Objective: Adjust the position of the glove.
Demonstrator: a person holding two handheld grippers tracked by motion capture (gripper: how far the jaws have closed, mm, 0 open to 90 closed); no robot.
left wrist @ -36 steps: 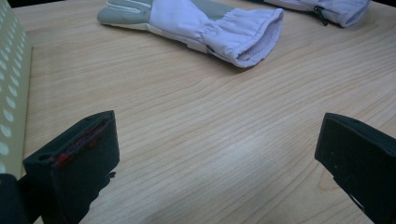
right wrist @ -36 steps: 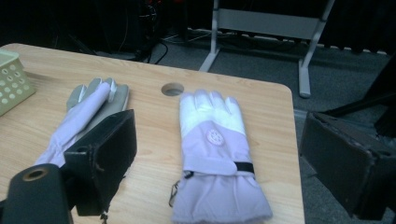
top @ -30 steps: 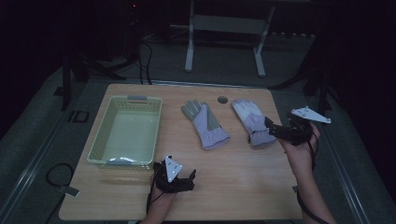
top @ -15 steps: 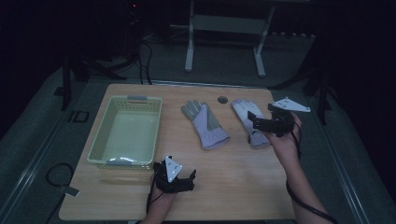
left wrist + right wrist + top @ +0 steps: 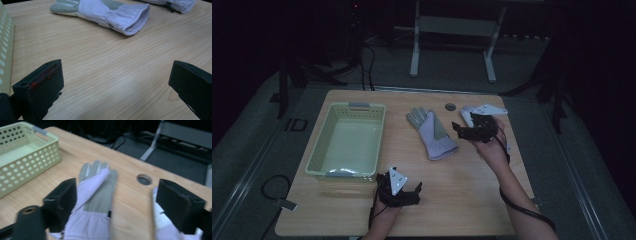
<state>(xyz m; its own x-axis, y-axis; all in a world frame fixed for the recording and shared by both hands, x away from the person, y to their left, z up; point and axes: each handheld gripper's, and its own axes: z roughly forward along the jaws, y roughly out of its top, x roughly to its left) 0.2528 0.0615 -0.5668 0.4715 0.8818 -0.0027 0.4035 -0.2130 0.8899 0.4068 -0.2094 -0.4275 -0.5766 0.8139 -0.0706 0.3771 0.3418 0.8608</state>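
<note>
Right gripper, jaws apart, hangs over the table above the cuff of the middle glove, which lies flat between the basket and a second glove. Left gripper, jaws also apart, rests near the table's front edge. Judged soft, light and limp, the glove is best pinched at its thick padded cuff.

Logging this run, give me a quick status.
Right gripper open, above the gloves. Left gripper open, idle at near edge. Middle glove flat, untouched. Nothing in the way.
</note>
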